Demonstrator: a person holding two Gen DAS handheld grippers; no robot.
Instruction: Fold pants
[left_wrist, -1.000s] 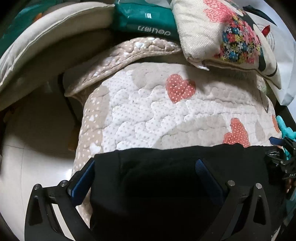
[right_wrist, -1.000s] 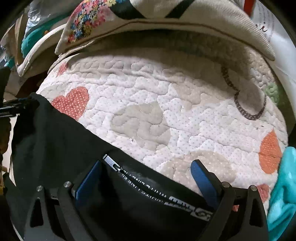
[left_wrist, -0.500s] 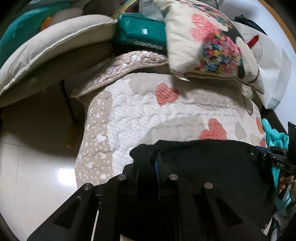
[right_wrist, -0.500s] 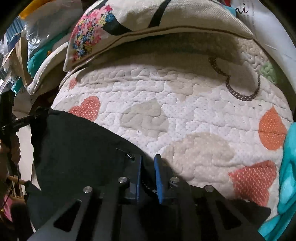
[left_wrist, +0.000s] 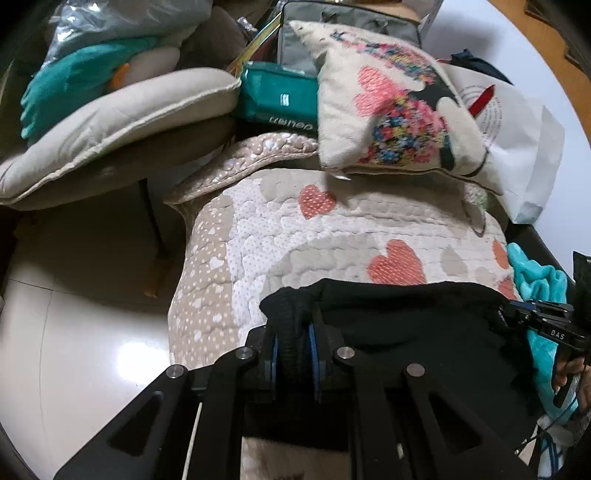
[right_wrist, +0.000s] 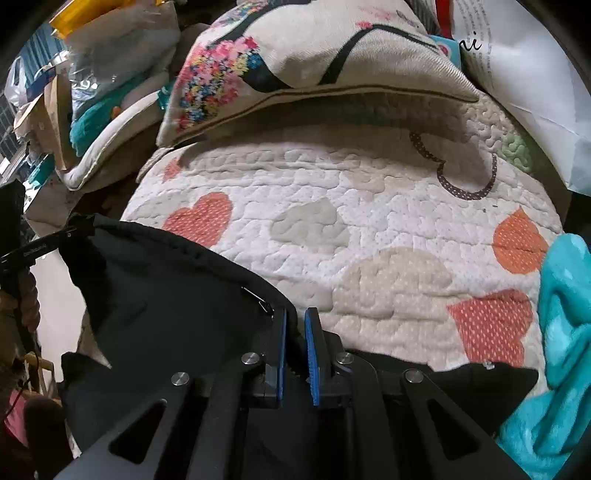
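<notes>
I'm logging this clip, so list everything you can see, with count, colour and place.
pants: one, black, near edge of quilt, held at both ends
quilt: one, cream with hearts, under pants
pillow: one, cream with flower print, far edge of quilt
cushion: one, beige, far left
pack: one, green, between cushion and pillow
bag: one, white, right of pillow
blanket: one, teal, right of quilt
left gripper: fingers shut on pants
right gripper: fingers shut on pants
</notes>
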